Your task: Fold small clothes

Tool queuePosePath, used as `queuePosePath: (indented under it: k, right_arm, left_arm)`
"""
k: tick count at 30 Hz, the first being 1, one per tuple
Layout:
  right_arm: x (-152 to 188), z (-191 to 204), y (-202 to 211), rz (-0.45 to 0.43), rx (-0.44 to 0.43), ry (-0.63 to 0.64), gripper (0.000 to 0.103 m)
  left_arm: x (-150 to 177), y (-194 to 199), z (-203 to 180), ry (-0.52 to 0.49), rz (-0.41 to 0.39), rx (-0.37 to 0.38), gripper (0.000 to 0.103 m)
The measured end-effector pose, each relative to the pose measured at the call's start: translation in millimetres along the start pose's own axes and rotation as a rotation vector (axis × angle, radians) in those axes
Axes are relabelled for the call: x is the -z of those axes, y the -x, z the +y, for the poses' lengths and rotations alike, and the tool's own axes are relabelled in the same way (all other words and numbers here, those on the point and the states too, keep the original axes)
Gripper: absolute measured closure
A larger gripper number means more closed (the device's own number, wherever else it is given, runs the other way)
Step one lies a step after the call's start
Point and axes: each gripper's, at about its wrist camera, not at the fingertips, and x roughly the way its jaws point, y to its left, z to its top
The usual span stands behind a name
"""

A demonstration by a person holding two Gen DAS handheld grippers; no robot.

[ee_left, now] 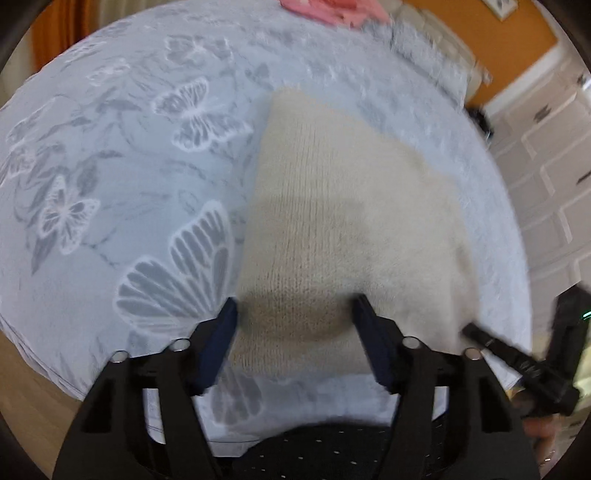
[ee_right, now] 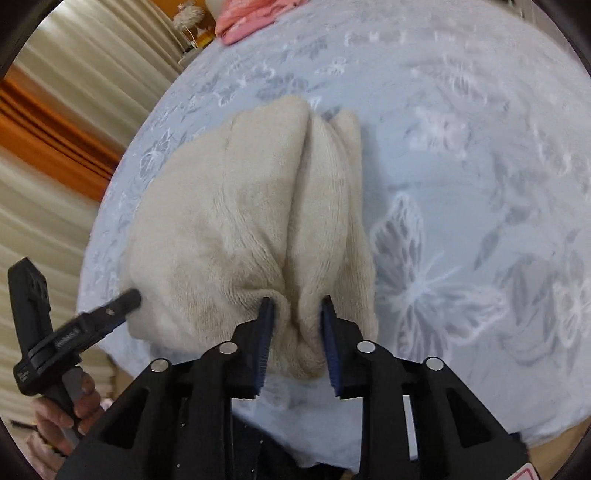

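Observation:
A cream knit garment [ee_left: 347, 206] lies on the pale blue butterfly bedspread [ee_left: 110, 177]. My left gripper [ee_left: 295, 315] hovers open over the garment's near edge, its blue pads standing apart on either side of the flat knit. In the right wrist view the same garment [ee_right: 240, 221] is gathered into folds, and my right gripper [ee_right: 297, 306] is shut on a bunched ridge of its near edge. A finger [ee_left: 491, 347] of the right gripper reaches the garment's right corner in the left wrist view. A finger [ee_right: 110, 308] of the left gripper touches the garment's left side.
Pink clothing [ee_left: 332, 11] lies at the bed's far side, also visible as a pink heap [ee_right: 251, 18] in the right wrist view. Curtains [ee_right: 55, 110] hang to the left and white panelled doors [ee_left: 554, 166] stand to the right. A hand [ee_right: 70, 410] holds the left gripper.

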Motion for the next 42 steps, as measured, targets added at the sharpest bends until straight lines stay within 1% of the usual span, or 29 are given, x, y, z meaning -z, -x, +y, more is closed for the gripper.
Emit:
queuePosePath:
  k: [2,3,4,5,6,8,9,11,12,13,14,15,16,17,19,21,24,25,26,27,28,33,36,42]
  right_arm:
    - [2,4,6,-0.037,0.031,0.029,0.083]
    - [6,3,0,-0.028,0.078,0.054,0.082]
    - [8,1,-7,-0.004,0.108,0.064,0.079]
    - [10,-5,-16,0.03,0.128,0.06,0.08]
    - [12,-12,-19,0.054,0.116,0.023,0.08]
    - [12,-18,-4,0.024,0.082,-0.043,0.08]
    - [13,-17,10,-0.009,0.069,-0.053,0.079]
    - [16,-13,33,-0.066,0.077,-0.028,0.076]
    - [21,-9,47,-0.098,0.108,0.005,0.071]
    - [24,-6,57,-0.122,0.136,0.031,0.064]
    - [29,-4,67,-0.15,0.165,0.053,0.061]
    - [36,-3,78,-0.185,0.201,0.075,0.053]
    - [41,-3,86,-0.209,0.223,0.09,0.05]
    - [49,-3,95,-0.245,0.25,0.108,0.048]
    - [64,-2,104,-0.3,0.304,0.143,0.04]
    - [78,-5,105,-0.321,0.348,0.181,0.037]
    - [87,-9,104,-0.296,0.346,0.194,0.036]
    - [88,-8,106,-0.304,0.346,0.197,0.036]
    - [87,-6,107,-0.315,0.346,0.205,0.035]
    - [88,-3,109,-0.328,0.345,0.218,0.03]
    - [91,-1,110,-0.336,0.345,0.237,0.029]
    - [100,9,108,-0.342,0.363,0.284,0.028]
    - [101,10,107,-0.34,0.365,0.28,0.028]
    - [103,6,111,-0.339,0.366,0.239,0.028]
  left_arm:
    - [1,-5,0,-0.005,0.002,-0.014,0.042]
    - [1,-8,1,-0.002,0.01,-0.017,0.041]
    - [1,-10,2,0.004,0.018,-0.019,0.037]
    - [2,-13,4,0.015,0.029,-0.021,0.036]
    - [1,-15,5,0.023,0.037,-0.024,0.034]
    - [2,-6,4,0.034,0.029,-0.033,0.034]
    - [1,4,2,0.032,0.002,-0.04,0.036]
    - [4,28,-8,0.007,-0.055,-0.059,0.036]
    - [6,36,-13,-0.009,-0.08,-0.071,0.034]
    - [9,45,-19,-0.025,-0.104,-0.087,0.029]
    - [13,53,-25,-0.045,-0.13,-0.106,0.026]
    - [19,63,-34,-0.073,-0.159,-0.131,0.022]
    - [24,69,-42,-0.097,-0.183,-0.154,0.017]
    - [29,74,-50,-0.123,-0.207,-0.173,0.015]
    - [46,84,-66,-0.182,-0.266,-0.204,0.014]
    - [58,85,-76,-0.208,-0.296,-0.219,0.013]
    - [77,79,-86,-0.219,-0.275,-0.23,0.013]
    - [82,77,-88,-0.222,-0.268,-0.228,0.013]
    - [88,76,-89,-0.226,-0.262,-0.234,0.013]
    - [92,74,-92,-0.233,-0.262,-0.248,0.013]
    - [95,75,-95,-0.238,-0.267,-0.26,0.013]
    - [105,82,-102,-0.256,-0.325,-0.303,0.013]
    - [107,85,-102,-0.256,-0.34,-0.319,0.013]
    - [109,89,-99,-0.232,-0.361,-0.328,0.013]
